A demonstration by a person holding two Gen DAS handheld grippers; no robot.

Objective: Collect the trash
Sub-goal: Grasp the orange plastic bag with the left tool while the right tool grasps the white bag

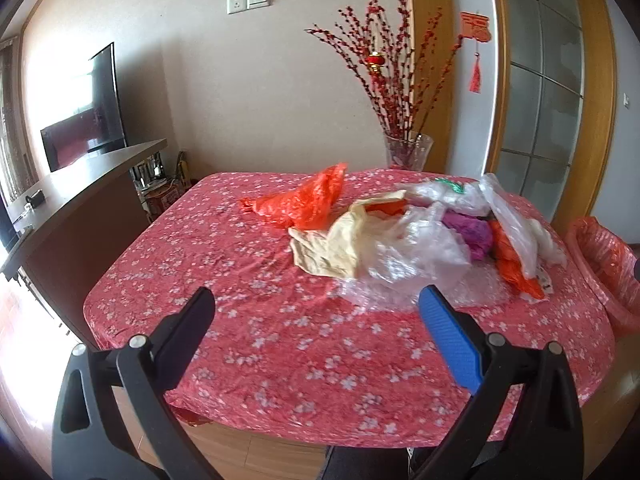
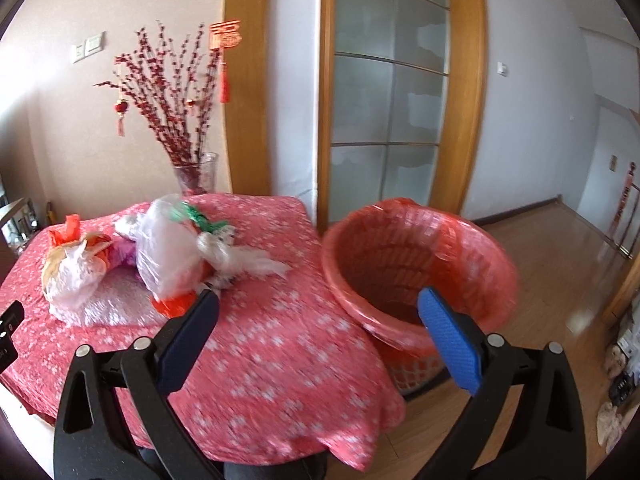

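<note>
Nothing looks collected yet: both the left gripper (image 1: pixel 316 308) and right gripper (image 2: pixel 318 308) gape wide and empty, the plastic bags (image 1: pixel 404 236) lie heaped on the table (image 1: pixel 248 344), and the lined bin (image 2: pixel 416 264) beside it appears bare.

The left gripper (image 1: pixel 316 304) and the right gripper (image 2: pixel 319 304) both point forward, jaws spread wide apart, with nothing held between them.

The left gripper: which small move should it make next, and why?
Probably forward and slightly right. The left gripper hangs open and empty short of the crumpled clear plastic bag, the nearest piece on the pink floral tablecloth.
</note>
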